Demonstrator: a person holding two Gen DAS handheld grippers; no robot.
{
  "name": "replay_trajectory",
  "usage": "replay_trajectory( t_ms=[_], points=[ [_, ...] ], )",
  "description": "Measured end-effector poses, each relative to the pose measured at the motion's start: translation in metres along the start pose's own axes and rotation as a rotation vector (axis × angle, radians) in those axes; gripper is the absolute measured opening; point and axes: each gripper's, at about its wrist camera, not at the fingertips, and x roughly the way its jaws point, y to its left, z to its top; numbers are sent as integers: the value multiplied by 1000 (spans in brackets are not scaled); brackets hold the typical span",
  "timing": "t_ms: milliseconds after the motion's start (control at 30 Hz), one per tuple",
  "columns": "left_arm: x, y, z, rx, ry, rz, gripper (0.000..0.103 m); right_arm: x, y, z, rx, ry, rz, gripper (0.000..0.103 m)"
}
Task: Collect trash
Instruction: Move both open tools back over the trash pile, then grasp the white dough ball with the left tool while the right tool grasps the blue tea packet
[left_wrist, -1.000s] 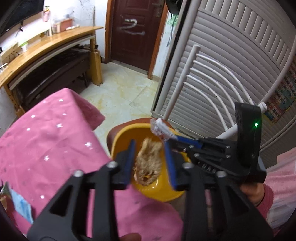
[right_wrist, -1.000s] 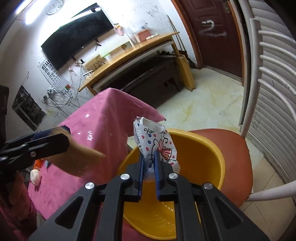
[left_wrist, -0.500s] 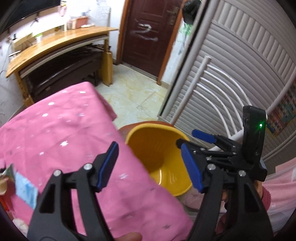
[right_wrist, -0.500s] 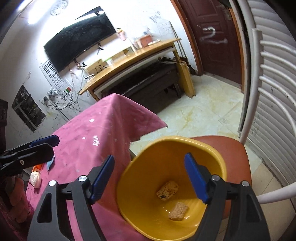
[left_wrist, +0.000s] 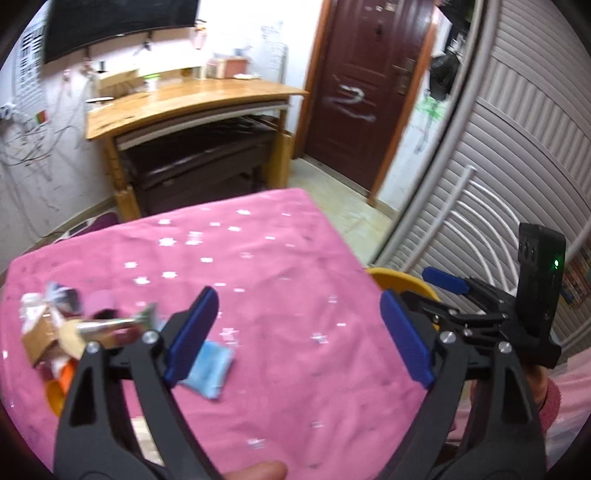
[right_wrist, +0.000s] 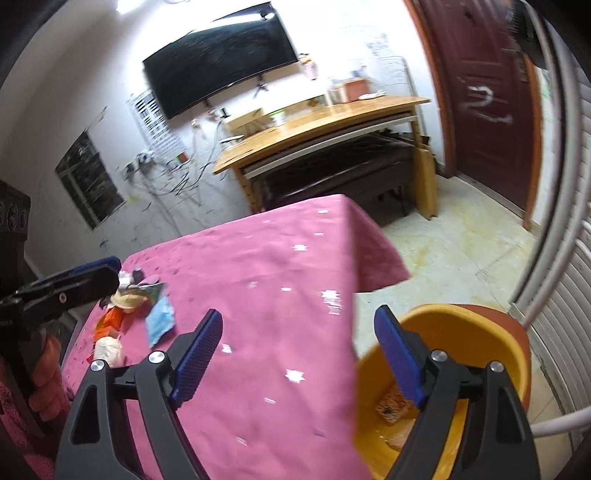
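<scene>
While hanging over the pink star-dotted cloth surface (left_wrist: 295, 295), left claw (left_wrist: 299, 339) and right claw (right_wrist: 299, 354) opening wide, nothing between pads. Crumpled wrapper trash heap (left_wrist: 66, 332) at surface's left edge; round yellow plastic basin (right_wrist: 461, 325) just off right edge, scraps inside.

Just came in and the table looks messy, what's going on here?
A person is clearing trash with a gripper in each hand. Both the left gripper and right gripper are empty, their jaws opening. Some scraps lie in the yellow basin on the chair; a pile of wrappers waits on the pink tablecloth.
</scene>
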Motion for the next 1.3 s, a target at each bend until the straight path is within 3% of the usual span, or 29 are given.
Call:
replay_trajectory(
  t_ms=[433,600,867,1167,1300],
  points=[
    [-60,99,-26,-29,-13,139,85,50,112,3,-180,93,132,79],
    [-71,106,-51,13,6,88,85,73,135,0,-213,136,144,79],
    [-65,84,-86,157,26,7,85,92,145,-5,-230,175,128,79],
    [-31,86,-104,222,89,-17,85,107,141,-9,-222,202,96,79],
    [-18,88,-106,233,113,-62,85,114,142,-8,-239,213,93,79]
  ],
)
